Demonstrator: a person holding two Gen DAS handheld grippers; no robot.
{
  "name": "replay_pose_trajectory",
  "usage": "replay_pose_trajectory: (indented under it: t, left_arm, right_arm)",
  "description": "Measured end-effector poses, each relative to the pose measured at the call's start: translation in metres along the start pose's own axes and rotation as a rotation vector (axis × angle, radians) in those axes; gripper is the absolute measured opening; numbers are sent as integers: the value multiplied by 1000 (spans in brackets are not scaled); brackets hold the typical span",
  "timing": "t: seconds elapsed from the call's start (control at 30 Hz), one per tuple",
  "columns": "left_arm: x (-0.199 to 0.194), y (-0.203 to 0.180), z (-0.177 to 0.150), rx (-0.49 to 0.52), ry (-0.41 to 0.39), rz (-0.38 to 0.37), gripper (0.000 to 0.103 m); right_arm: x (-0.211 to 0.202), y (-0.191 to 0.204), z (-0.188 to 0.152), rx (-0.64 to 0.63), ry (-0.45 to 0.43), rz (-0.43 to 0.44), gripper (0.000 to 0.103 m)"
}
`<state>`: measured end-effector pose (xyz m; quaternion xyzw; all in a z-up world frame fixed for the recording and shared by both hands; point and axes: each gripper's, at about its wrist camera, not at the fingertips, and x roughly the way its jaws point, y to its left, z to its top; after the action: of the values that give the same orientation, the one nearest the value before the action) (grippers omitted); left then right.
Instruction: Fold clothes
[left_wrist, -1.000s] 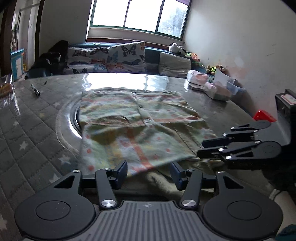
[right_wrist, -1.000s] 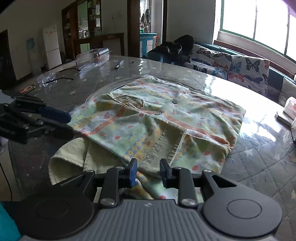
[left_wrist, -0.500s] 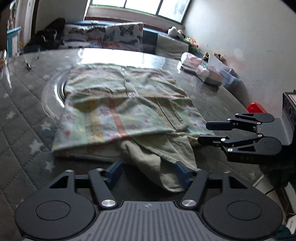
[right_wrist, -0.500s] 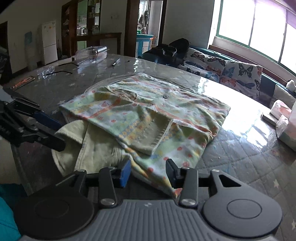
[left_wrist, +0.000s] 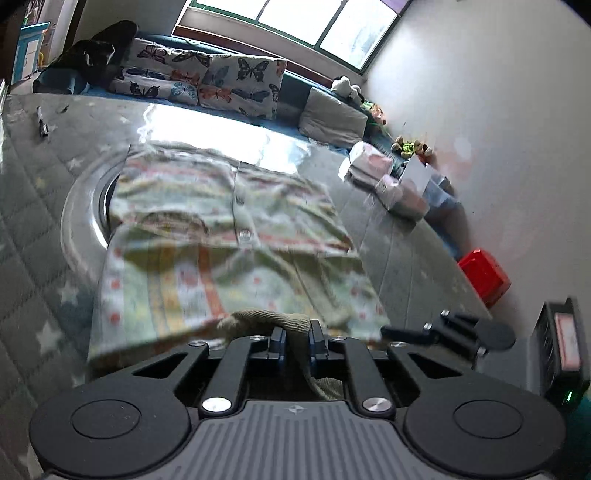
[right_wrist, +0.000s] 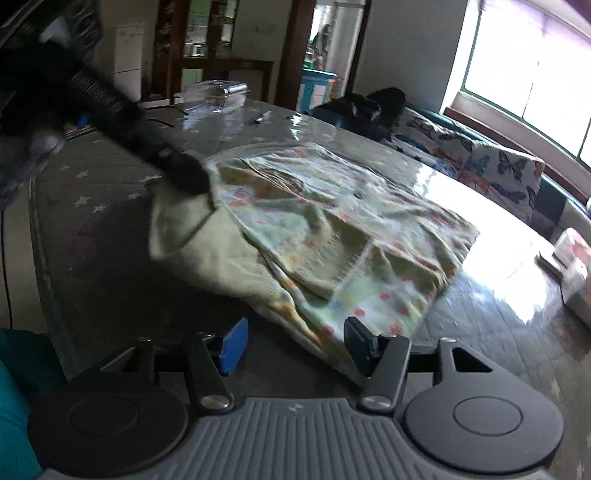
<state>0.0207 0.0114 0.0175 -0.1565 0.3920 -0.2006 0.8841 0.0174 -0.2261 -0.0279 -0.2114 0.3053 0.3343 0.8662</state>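
Observation:
A pale green floral buttoned garment (left_wrist: 229, 229) lies partly folded on the grey starred table; it also shows in the right wrist view (right_wrist: 332, 229). My left gripper (left_wrist: 297, 341) is shut on the garment's plain olive-green cuff (left_wrist: 273, 319) at its near edge. In the right wrist view the left gripper (right_wrist: 184, 173) lifts that olive fabric (right_wrist: 184, 225) off the table. My right gripper (right_wrist: 295, 345) is open and empty, just short of the garment's near hem. It shows at the right of the left wrist view (left_wrist: 443, 332).
The table (left_wrist: 37, 229) has a glossy round inset. Tissue packs and a box (left_wrist: 399, 184) sit at its far right. A pen (left_wrist: 42, 123) lies far left. A clear plastic container (right_wrist: 214, 98) stands far back. A butterfly-cushioned sofa (left_wrist: 207, 85) lies behind.
My left gripper has closed on the olive cuff and raised it. My right gripper has opened wider and pulled back from the hem.

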Motion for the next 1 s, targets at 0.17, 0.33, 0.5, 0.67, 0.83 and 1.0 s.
replay_pose_trajectory:
  t: [0.17,0.33,0.5,0.67,0.83,1.0]
  left_arm:
    - [3,2,18,-3,-14,-23,12]
    - [6,11,21,-5,-7,-31,14]
    - [-17,21,12,32,-70,-11,40]
    - [-40,23,-7,163,-156,74,54]
    - [-32,20,-25,297,-141,162,57]
    - [-17,22,-32,416,-162,254,57]
  right_arm:
    - [14,5,15,-18,-42,24,57]
    - [28,-2,29,42,-61,87,25]
    - [30,-22,43,181,-63,132,18]
    - [29,-35,55,242,-73,154,16]
    - [28,-39,64,260,-83,145,15]
    - [28,-39,66,255,-82,137,15]
